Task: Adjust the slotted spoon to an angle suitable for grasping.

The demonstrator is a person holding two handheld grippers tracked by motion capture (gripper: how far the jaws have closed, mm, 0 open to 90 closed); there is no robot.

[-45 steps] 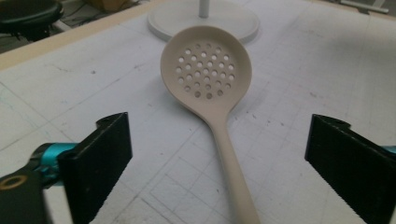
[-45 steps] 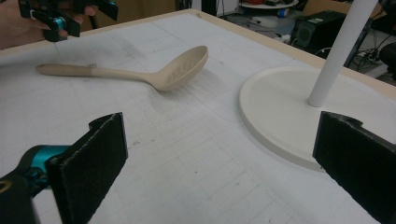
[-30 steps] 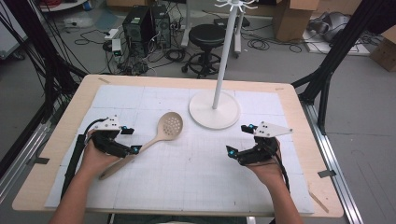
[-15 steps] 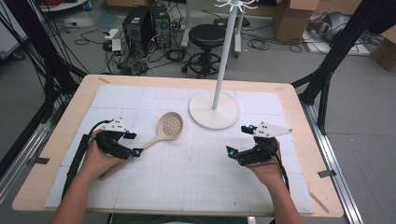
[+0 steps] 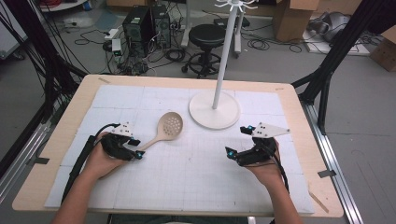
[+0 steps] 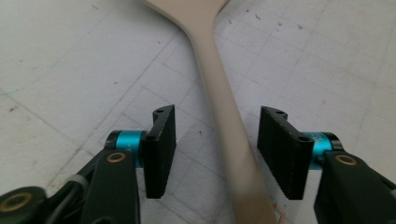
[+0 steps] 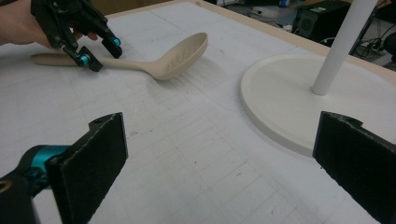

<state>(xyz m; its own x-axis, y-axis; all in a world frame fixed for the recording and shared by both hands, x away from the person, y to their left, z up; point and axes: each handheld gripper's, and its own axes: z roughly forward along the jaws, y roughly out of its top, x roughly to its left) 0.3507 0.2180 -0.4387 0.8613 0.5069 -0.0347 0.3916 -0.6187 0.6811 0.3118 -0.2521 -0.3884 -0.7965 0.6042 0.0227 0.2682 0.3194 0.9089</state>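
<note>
We are working at a pale wooden table (image 5: 56, 154) covered with a white gridded mat (image 5: 196, 168), in a workshop with computers, a black stool (image 5: 207, 35) and loose cables on the floor beyond the far edge. Our left gripper (image 6: 212, 149) hangs low over the mat with its jaws spread apart, one on each side of the handle of a beige slotted spoon (image 5: 163, 130); in the left gripper view the handle runs up between the two ribbed pads without touching either. From there the spoon stretches away to the far right, its round perforated bowl lying on the mat just left of the wide white base of a coat stand (image 5: 215, 109), whose pole rises out of the top of the high view. Our right gripper (image 5: 245, 142) rests near the right side of the mat, its jaws also wide apart and holding nothing, aimed across the table toward the spoon and the stand. We judge the work to be at its very start: the left jaws are lined up around the handle, but the squeeze and the lift are not yet done, and wherever the spoon is bound, perhaps a hook on the stand, lies ahead. The near end of the handle is covered by our left hand (image 5: 100, 161) in the high view, the handle blurs at the bottom of the left gripper view, and we cannot tell whether the handle has a hanging hole.
</note>
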